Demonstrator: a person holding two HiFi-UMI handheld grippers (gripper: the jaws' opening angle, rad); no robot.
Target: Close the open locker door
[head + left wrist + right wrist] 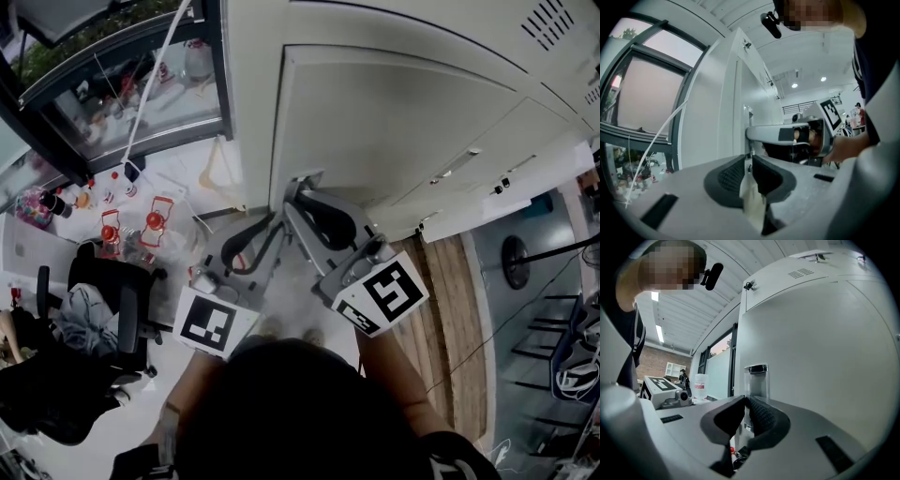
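Note:
The white locker door [394, 122] fills the upper middle of the head view, with its free edge on the left. Both grippers meet at that edge, low on the door. My left gripper [279, 217] comes in from the lower left; its jaws are shut with their tips [749, 161] right at the door's edge [740, 93]. My right gripper [298, 187] is also shut. Its tips [744, 401] sit against the door face [811, 348], just in front of a small clear handle [756, 380]. The right gripper's finger [768, 133] shows touching the door edge.
A dark-framed window [122, 84] with a white cable [155, 75] stands left of the locker. Below it are red-topped bottles [131, 225] on the floor and a black office chair [112, 281]. A wooden floor strip [450, 309] runs along the locker's right side.

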